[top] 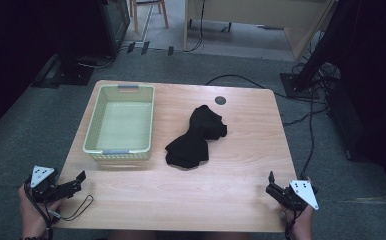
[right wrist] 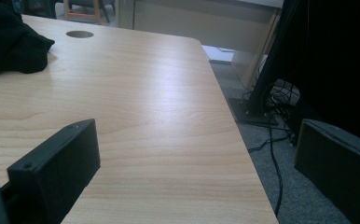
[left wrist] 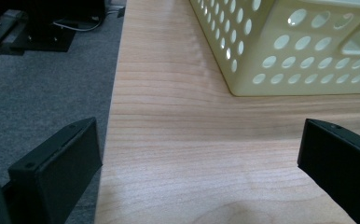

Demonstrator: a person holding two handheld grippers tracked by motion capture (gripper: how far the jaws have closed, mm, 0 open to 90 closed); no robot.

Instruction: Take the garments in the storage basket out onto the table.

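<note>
A pale yellow-green plastic basket (top: 120, 124), rectangular with round-holed walls, is sitting on the smooth wood-grain table (top: 231, 165), toward ten o'clock from the middle. Just beside it, toward its three o'clock, a crumpled black cloth (top: 196, 136) is lying in a soft, pinched heap. The left gripper (top: 76, 181) is hovering at the table's seven o'clock corner, jaws spread wide and holding nothing. The right gripper (top: 272, 186) is hovering at five o'clock, likewise spread and unladen.

Grey carpet (top: 41, 125) all around. Wooden table (top: 241, 165) at centre. Far: wooden chair legs (top: 148, 12), pale wood desk (top: 261, 15). Right: black stand (top: 321, 50), tangled cables (top: 311, 115). Left: dark equipment (top: 81, 35). Dim light.
</note>
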